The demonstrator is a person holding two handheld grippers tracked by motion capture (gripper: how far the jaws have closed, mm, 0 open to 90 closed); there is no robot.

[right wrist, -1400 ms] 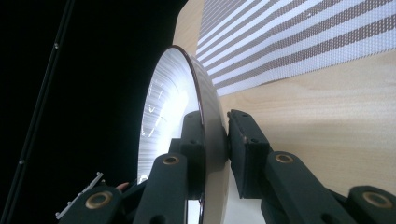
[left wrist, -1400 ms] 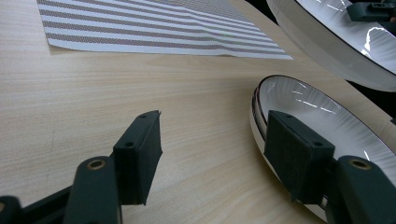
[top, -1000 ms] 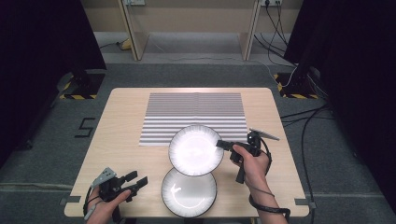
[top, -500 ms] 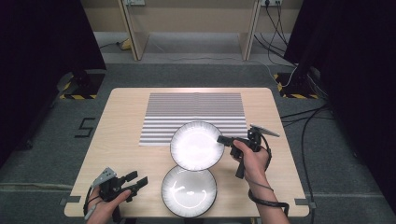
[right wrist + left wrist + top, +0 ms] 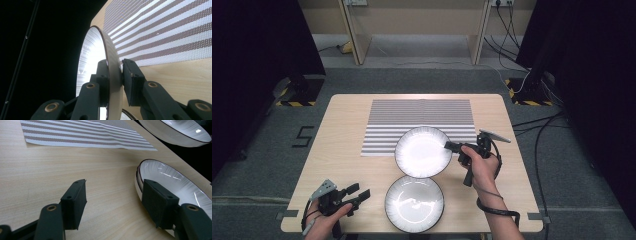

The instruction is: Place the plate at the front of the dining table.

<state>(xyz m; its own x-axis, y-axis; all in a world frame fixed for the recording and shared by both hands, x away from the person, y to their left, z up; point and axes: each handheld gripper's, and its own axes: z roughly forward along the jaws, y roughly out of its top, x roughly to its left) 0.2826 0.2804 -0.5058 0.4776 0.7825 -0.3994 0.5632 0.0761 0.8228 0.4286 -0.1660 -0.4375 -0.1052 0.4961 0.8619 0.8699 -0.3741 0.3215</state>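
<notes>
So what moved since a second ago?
The right hand-held gripper, clamped on the upper plate, carried it slightly away from the person, toward the striped mat. The lower plate and the open left hand-held gripper stayed put.

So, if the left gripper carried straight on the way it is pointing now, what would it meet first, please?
Probably the near plate: the open left gripper has its right-hand jaw against that rim already, while bare table lies ahead between the jaws.

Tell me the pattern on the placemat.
Thin brown and white stripes on the placemat, clearest in the right gripper view.
</notes>
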